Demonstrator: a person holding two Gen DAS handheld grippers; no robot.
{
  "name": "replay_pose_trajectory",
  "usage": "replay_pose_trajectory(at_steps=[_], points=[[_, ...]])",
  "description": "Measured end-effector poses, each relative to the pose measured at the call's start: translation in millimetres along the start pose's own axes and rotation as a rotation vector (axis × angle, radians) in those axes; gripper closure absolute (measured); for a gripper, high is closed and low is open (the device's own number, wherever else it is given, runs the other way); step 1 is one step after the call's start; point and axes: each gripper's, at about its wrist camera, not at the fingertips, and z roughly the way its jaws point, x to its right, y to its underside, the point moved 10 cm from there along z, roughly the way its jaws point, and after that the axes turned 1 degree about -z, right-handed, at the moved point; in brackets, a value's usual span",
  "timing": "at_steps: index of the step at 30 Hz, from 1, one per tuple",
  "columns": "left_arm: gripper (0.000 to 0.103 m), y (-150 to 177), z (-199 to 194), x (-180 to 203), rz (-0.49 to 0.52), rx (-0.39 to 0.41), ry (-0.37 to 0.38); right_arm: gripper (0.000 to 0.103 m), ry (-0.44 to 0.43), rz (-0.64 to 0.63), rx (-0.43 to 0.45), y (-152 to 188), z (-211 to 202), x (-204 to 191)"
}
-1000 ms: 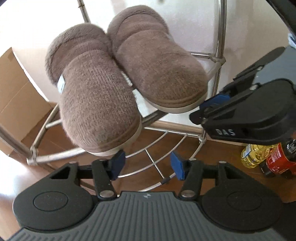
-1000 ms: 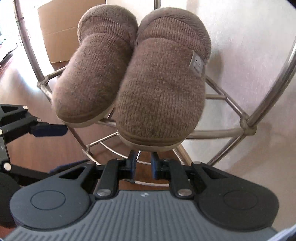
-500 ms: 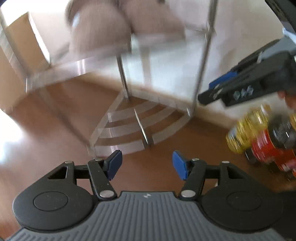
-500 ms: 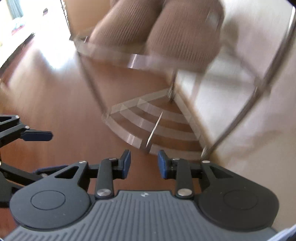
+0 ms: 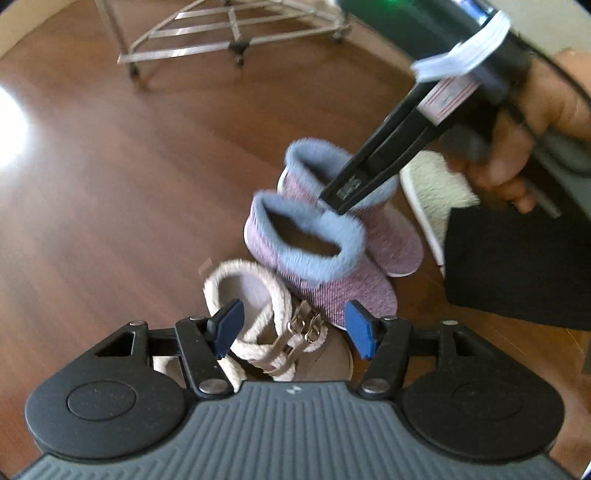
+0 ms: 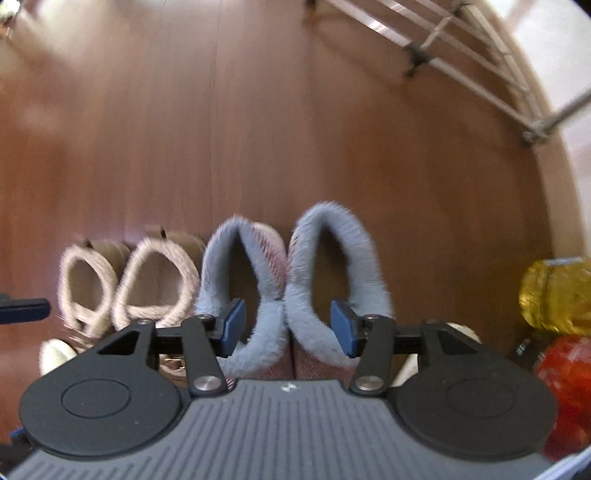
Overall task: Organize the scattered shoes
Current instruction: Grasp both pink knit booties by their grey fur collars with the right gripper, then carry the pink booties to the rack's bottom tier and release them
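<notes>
1. The left gripper (image 5: 291, 328) points down at the wooden floor (image 5: 110, 177) with its jaws standing wide and nothing clamped; the blue pads frame a beige fleece-lined boot (image 5: 255, 314) with two buckles.
2. The right gripper (image 6: 288, 325) hangs over the pair of pink knit slippers with blue fur cuffs (image 6: 295, 280). Its jaws have just been opening and straddle the two touching cuffs, without pressing on them.
3. In the right wrist view, two beige boots (image 6: 125, 280) stand just beside the slippers at nine o'clock.
4. The metal shoe rack (image 5: 229, 33) stands at twelve o'clock in the left view, well apart from the shoes.
5. A yellow bottle (image 6: 554, 291) and a red bottle (image 6: 565, 384) sit at three o'clock.
</notes>
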Motion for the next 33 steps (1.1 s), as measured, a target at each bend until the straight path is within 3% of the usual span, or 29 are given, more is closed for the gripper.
replay_pose_trajectory(at_steps=[5, 10, 13, 19, 23, 26, 31, 33], points=[[0.04, 13, 48, 8, -0.03, 0.013, 0.002, 0.055, -0.003, 0.037, -0.007, 16, 38, 3], [0.041, 13, 87, -16, -0.107, -0.005, -0.063, 0.054, 0.021, -0.001, -0.023, 28, 66, -7], [0.041, 8, 97, -29, -0.16, -0.01, -0.068, 0.074, 0.026, -0.029, -0.024, 32, 85, -14], [0.041, -10, 95, -33, -0.162, -0.019, -0.072, 0.079, 0.002, 0.061, 0.049, 32, 60, 2], [0.04, -37, 83, -29, -0.135, 0.017, -0.066, 0.079, -0.003, 0.204, 0.137, 3, 23, 40], [0.04, -74, 75, -28, -0.102, 0.062, -0.076, 0.079, 0.016, 0.285, 0.228, -45, -7, 82], [0.039, -129, 64, -31, -0.107, 0.14, -0.089, 0.079, 0.052, 0.348, 0.392, -161, -63, 165], [0.039, -149, 64, -30, -0.117, 0.168, -0.094, 0.078, 0.062, 0.364, 0.421, -204, -65, 198]])
